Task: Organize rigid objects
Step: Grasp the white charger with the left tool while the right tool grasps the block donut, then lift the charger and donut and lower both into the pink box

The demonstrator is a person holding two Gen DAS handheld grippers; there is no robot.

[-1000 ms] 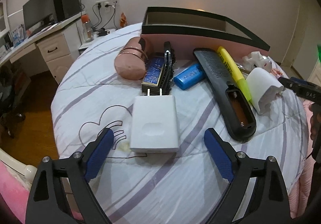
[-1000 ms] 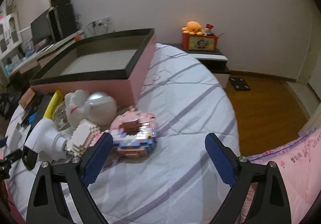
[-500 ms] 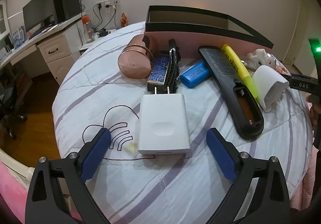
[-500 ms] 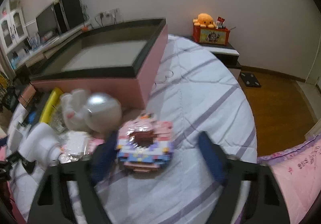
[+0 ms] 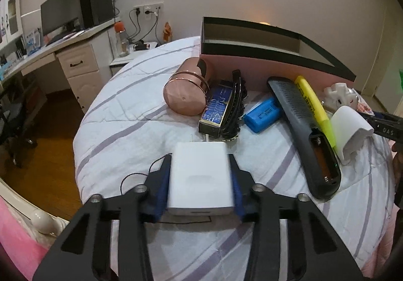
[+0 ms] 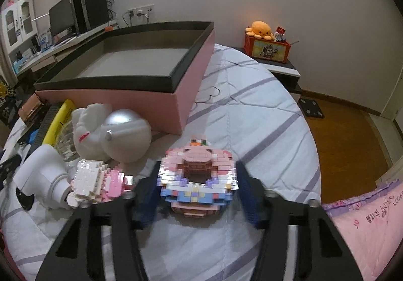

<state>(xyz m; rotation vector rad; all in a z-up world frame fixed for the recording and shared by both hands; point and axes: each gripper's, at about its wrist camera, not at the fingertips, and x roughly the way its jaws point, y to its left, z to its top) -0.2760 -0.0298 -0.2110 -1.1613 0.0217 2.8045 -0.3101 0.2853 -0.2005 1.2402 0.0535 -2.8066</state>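
My left gripper (image 5: 200,181) is shut on a white power adapter (image 5: 200,175) that lies on the striped bed cover. My right gripper (image 6: 197,180) is closing around a pink and blue brick-built model (image 6: 199,175), its blue pads blurred at the model's sides; contact is unclear. The open pink box with a black rim (image 6: 141,72) stands behind, also in the left wrist view (image 5: 264,62). Beside the adapter lie a rose-gold cylinder (image 5: 187,91), a blue-foil box (image 5: 216,111), a black hair clip (image 5: 234,107), a blue battery (image 5: 263,113), a black remote (image 5: 307,135) and a yellow highlighter (image 5: 314,105).
A white bunny figure with a silver ball (image 6: 113,135), a white brick model (image 6: 93,183) and a white plug (image 6: 42,177) crowd the left of the right wrist view. A desk with a monitor (image 5: 60,19) stands left. A nightstand with an orange plush (image 6: 262,29) stands behind the bed.
My left gripper moved forward and shut on the white adapter. My right gripper moved up to the pink and blue brick model and its fingers closed in around it.
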